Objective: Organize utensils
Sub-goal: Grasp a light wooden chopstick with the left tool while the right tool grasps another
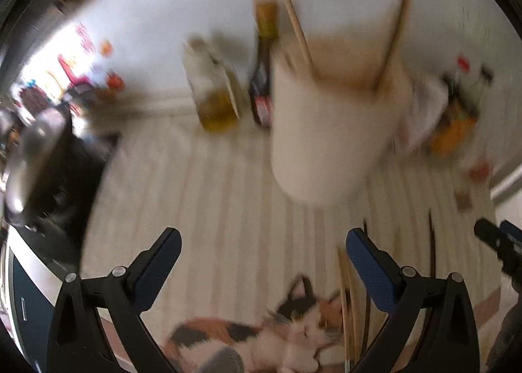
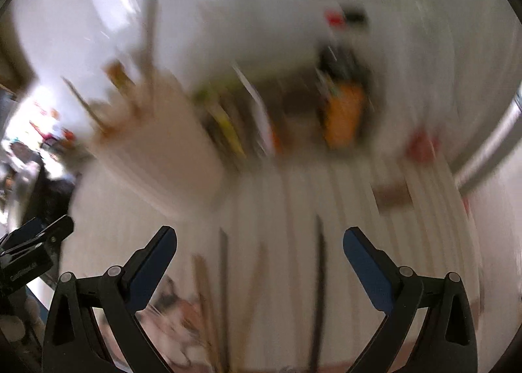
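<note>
Both grippers' fingers [image 2: 359, 252] gape wide, empty; chopsticks [image 2: 321, 291] lie between the right pair

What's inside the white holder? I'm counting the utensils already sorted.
Two wooden sticks lean out of the white holder; its wall hides their lower ends and anything shorter.
</note>
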The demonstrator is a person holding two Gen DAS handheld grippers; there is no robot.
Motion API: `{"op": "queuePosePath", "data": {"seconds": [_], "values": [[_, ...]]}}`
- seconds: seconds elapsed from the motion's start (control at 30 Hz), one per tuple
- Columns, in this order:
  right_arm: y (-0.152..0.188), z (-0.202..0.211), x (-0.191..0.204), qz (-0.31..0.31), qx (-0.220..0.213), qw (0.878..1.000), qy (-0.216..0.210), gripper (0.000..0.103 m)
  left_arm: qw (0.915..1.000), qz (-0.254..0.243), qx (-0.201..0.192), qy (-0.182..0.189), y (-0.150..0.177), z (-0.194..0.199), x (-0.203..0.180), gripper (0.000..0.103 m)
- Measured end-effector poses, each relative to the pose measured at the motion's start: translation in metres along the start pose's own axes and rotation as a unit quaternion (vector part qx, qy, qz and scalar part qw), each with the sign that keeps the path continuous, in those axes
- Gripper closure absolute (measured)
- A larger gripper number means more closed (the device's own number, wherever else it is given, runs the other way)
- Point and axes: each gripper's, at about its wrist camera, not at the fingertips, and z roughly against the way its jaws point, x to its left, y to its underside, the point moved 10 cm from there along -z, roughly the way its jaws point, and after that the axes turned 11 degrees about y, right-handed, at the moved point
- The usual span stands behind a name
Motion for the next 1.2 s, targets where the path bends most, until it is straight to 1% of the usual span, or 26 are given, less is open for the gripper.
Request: {"op": "queuePosePath", "data": {"seconds": [0.03, 0.07, 0.13, 0.17, 0.2, 0.23, 0.27, 0.3, 0.33, 0.43, 0.47, 0.53, 0.57, 0.6, 0.63, 0.7, 0.73, 0.77, 0.87, 1.0, 1.1, 1.13, 1.17, 1.2], "values": [[0.011, -0.012, -0.010, -0.007, 0.021, 1.000, 0.007, 0.026, 0.9999, 0.000, 0.012, 0.004, 0.008, -0.008, -0.004, 0.000], [0.021, -0.025, -0.019, -0.012, 0.043, 0.999, 0.014, 0.036, 0.9992, -0.001, 0.038, 0.011, 0.024, -0.025, -0.012, 0.001], [0.037, -0.041, -0.033, -0.024, 0.071, 0.997, 0.016, 0.040, 0.9970, -0.001, 0.074, 0.024, 0.044, -0.045, -0.024, 0.006], [0.046, -0.050, -0.041, -0.031, 0.086, 0.996, 0.015, 0.040, 0.9947, -0.001, 0.097, 0.033, 0.059, -0.060, -0.031, 0.015], [0.055, -0.058, -0.047, -0.032, 0.098, 0.995, 0.017, 0.041, 0.9930, 0.000, 0.113, 0.036, 0.069, -0.069, -0.035, 0.022], [0.061, -0.064, -0.053, -0.036, 0.105, 0.994, 0.020, 0.044, 0.9898, 0.002, 0.135, 0.045, 0.081, -0.081, -0.042, 0.027], [0.067, -0.069, -0.058, -0.040, 0.114, 0.993, 0.019, 0.046, 0.9879, 0.005, 0.146, 0.051, 0.089, -0.088, -0.047, 0.038], [0.072, -0.075, -0.063, -0.043, 0.123, 0.991, 0.017, 0.047, 0.9850, 0.007, 0.162, 0.059, 0.098, -0.097, -0.052, 0.045], [0.076, -0.078, -0.067, -0.047, 0.128, 0.991, 0.019, 0.048, 0.9825, 0.008, 0.176, 0.062, 0.106, -0.105, -0.056, 0.047], [0.087, -0.090, -0.076, -0.054, 0.143, 0.988, 0.015, 0.050, 0.9800, 0.002, 0.186, 0.071, 0.116, -0.116, -0.068, 0.059], [0.089, -0.093, -0.078, -0.053, 0.145, 0.988, 0.016, 0.050, 0.9802, -0.005, 0.187, 0.066, 0.117, -0.119, -0.071, 0.061], [0.090, -0.095, -0.076, -0.050, 0.148, 0.988, 0.011, 0.050, 0.9828, -0.030, 0.174, 0.054, 0.114, -0.120, -0.079, 0.068], [0.092, -0.096, -0.075, -0.048, 0.150, 0.987, 0.012, 0.050, 0.9835, -0.040, 0.171, 0.043, 0.114, -0.120, -0.081, 0.074], [0.092, -0.096, -0.072, -0.046, 0.152, 0.987, 0.005, 0.051, 0.9837, -0.045, 0.168, 0.046, 0.113, -0.119, -0.084, 0.087], [0.093, -0.096, -0.064, -0.043, 0.154, 0.987, -0.010, 0.051, 0.9837, -0.049, 0.167, 0.045, 0.113, -0.119, -0.085, 0.095], [0.093, -0.094, -0.046, -0.029, 0.153, 0.987, -0.023, 0.051, 0.9832, -0.050, 0.169, 0.049, 0.112, -0.118, -0.084, 0.098], [0.092, -0.093, -0.037, -0.021, 0.154, 0.987, -0.031, 0.051, 0.9836, -0.047, 0.168, 0.045, 0.112, -0.117, -0.081, 0.098], [0.092, -0.092, -0.030, -0.017, 0.154, 0.987, -0.036, 0.051, 0.9844, -0.045, 0.166, 0.037, 0.111, -0.116, -0.074, 0.098], [0.090, -0.094, 0.001, 0.001, 0.160, 0.986, -0.056, 0.051, 0.9854, -0.032, 0.165, 0.027, 0.108, -0.110, -0.052, 0.099], [0.090, -0.101, 0.037, 0.029, 0.170, 0.983, -0.065, 0.051, 0.9864, -0.019, 0.163, 0.011, 0.105, -0.103, -0.027, 0.099], [0.095, -0.115, 0.056, 0.062, 0.189, 0.979, -0.044, 0.051, 0.9863, -0.005, 0.165, 0.010, 0.105, -0.098, -0.012, 0.099], [0.098, -0.120, 0.062, 0.083, 0.190, 0.978, -0.025, 0.052, 0.9863, -0.003, 0.165, 0.010, 0.106, -0.097, -0.009, 0.099], [0.096, -0.121, 0.065, 0.095, 0.181, 0.979, -0.016, 0.068, 0.9860, 0.000, 0.166, 0.012, 0.108, -0.095, -0.005, 0.099], [0.097, -0.122, 0.066, 0.111, 0.177, 0.978, 0.004, 0.074, 0.9860, 0.005, 0.166, 0.014, 0.109, -0.093, -0.002, 0.099]]}}
